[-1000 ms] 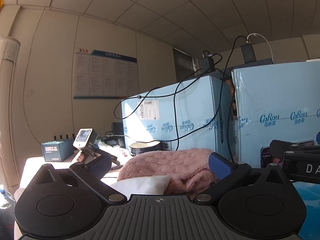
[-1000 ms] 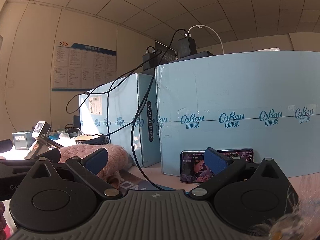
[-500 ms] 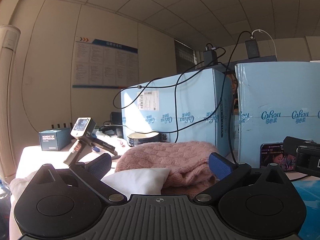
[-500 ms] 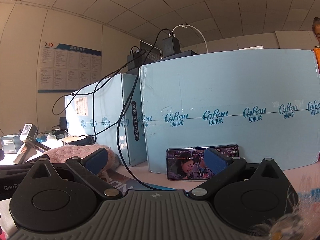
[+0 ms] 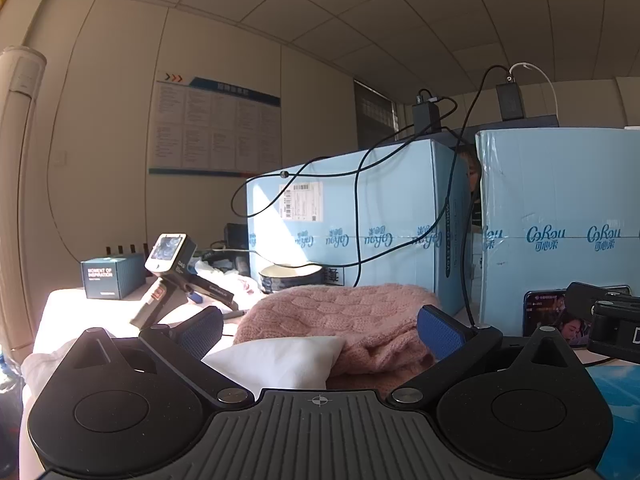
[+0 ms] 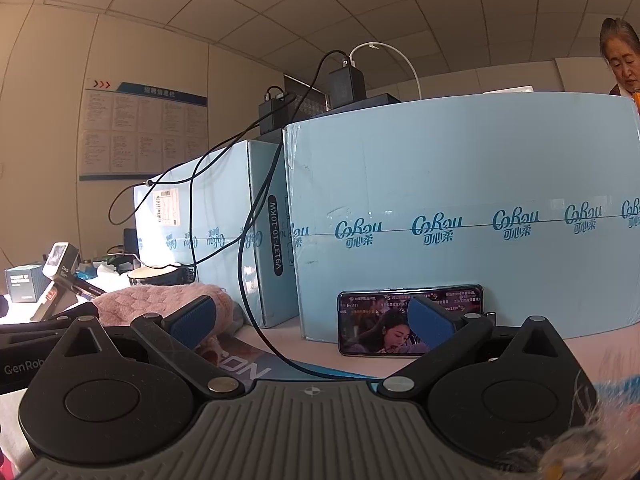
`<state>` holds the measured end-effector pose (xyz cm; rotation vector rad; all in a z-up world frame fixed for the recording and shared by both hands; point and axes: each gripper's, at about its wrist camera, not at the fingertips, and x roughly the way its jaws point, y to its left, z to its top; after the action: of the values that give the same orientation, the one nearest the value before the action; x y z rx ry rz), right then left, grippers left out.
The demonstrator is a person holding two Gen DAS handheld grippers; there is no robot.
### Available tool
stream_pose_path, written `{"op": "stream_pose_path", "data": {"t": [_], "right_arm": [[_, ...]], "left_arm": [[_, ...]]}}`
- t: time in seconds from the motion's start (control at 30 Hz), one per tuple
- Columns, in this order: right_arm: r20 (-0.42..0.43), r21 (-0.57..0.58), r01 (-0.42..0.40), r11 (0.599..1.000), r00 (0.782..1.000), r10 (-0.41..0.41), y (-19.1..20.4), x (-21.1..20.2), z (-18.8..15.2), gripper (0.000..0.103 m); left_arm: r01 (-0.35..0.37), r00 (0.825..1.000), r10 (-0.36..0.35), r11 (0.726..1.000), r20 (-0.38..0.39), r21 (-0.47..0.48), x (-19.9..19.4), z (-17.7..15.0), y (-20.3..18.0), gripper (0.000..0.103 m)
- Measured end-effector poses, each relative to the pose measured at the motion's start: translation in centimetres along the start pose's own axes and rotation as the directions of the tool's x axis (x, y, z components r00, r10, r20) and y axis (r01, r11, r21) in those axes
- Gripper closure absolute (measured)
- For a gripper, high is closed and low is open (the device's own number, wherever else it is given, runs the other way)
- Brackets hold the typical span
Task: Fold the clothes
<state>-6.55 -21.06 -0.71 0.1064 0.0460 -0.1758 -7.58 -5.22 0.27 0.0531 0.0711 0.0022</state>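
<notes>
A pink knitted garment (image 5: 340,316) lies bunched on the table just ahead of my left gripper (image 5: 320,330), with a white cloth (image 5: 280,360) in front of it between the open fingers. The left gripper is open and holds nothing. The pink garment also shows in the right wrist view (image 6: 156,300), to the left of my right gripper (image 6: 312,320). The right gripper is open and empty, pointing at a phone (image 6: 408,320).
Two large light-blue cartons (image 5: 360,224) (image 6: 460,216) stand at the back with black cables (image 6: 256,280) hanging over them. A handheld camera device (image 5: 168,272), a small dark box (image 5: 108,276) and a bowl (image 5: 292,276) sit left. A person (image 6: 620,56) stands behind the cartons.
Both grippers have tilted slightly upward and the view has shifted; the pink garment sits a little lower and nearer in the left view. Both grippers stay open.
</notes>
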Motion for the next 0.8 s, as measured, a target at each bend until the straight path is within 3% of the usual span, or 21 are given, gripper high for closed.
{"op": "stream_pose_path", "data": {"t": [0.8], "right_arm": [[-0.007,-0.002,-0.003,1.0,1.0,0.003,0.05,0.09,-0.01,0.0]], "left_arm": [[0.005,1.0,-0.005,1.0,-0.002,-0.002,0.01,0.0,0.04,0.0]]}}
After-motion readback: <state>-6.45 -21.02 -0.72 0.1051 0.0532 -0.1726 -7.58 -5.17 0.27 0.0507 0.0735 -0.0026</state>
